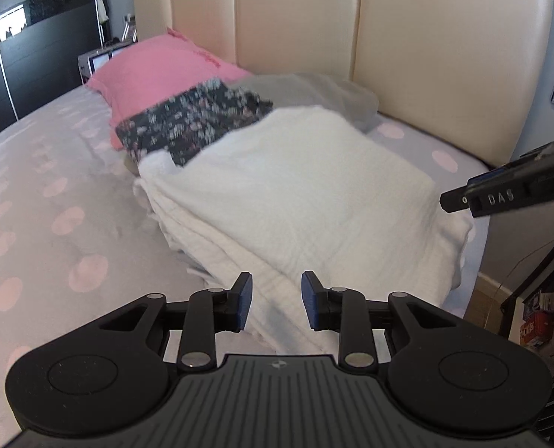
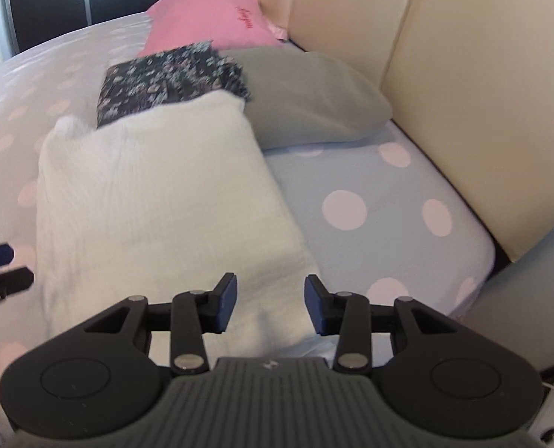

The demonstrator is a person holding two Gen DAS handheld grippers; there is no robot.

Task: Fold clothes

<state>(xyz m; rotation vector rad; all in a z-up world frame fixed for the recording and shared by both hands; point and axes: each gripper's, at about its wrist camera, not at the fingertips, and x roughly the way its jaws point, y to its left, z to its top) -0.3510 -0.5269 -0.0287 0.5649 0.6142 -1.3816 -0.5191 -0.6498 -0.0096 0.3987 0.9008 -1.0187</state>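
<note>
on the bed point(image 2: 388, 201) | folded white cloth point(image 1: 295, 186) under both grippers | left gripper point(image 1: 277, 300) spread, empty | right gripper point(image 2: 270, 304) spread, empty

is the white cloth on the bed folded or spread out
Folded: the white cloth lies as a compact rectangle, with stacked layer edges showing along its left side.

You have two grippers in view: the left gripper point(image 1: 277, 298) and the right gripper point(image 2: 270, 304), each with two blue-padded fingers. On the one bed point(image 2: 388, 201) you can count two folded clothes: one white garment point(image 1: 295, 186) and one dark floral garment point(image 1: 194, 119). There are two pillows, one pink pillow point(image 1: 153, 74) and one grey pillow point(image 2: 306, 93). Behind them stands one headboard point(image 1: 444, 56), of which you see four cream panels.
</note>
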